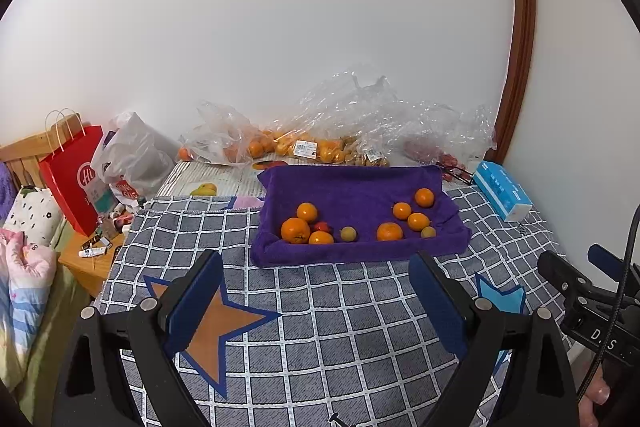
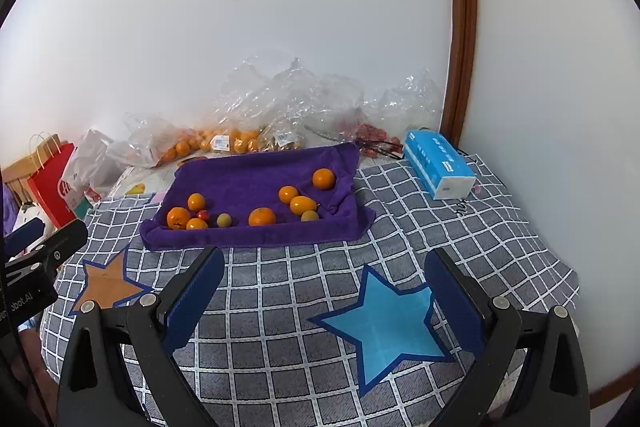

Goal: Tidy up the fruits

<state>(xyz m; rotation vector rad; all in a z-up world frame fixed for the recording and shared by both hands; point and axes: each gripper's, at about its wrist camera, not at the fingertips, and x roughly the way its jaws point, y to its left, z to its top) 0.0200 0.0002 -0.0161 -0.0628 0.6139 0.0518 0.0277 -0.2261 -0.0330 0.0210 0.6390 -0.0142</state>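
A purple towel (image 1: pixel 352 187) (image 2: pixel 256 171) lies on the checked cloth and carries several oranges in two loose groups. The left group has a big orange (image 1: pixel 295 230) (image 2: pixel 178 217), a small red fruit (image 1: pixel 322 226) (image 2: pixel 203 214) and a greenish one (image 1: pixel 348 233) (image 2: pixel 224 220). The right group includes an orange (image 1: pixel 389 231) (image 2: pixel 262 217) and another (image 1: pixel 424 197) (image 2: pixel 323 179) at the back. My left gripper (image 1: pixel 316 301) stands open over the cloth, short of the towel, nothing between its pads. My right gripper (image 2: pixel 326 301) is likewise open and empty near the blue star (image 2: pixel 384 323).
Clear plastic bags with more oranges (image 1: pixel 288 143) (image 2: pixel 216 141) pile against the wall behind the towel. A blue tissue pack (image 1: pixel 502 190) (image 2: pixel 438 165) lies at the right. A red paper bag (image 1: pixel 74 175) and a white plastic bag stand at the left. An orange star patch (image 1: pixel 212 323) marks the cloth.
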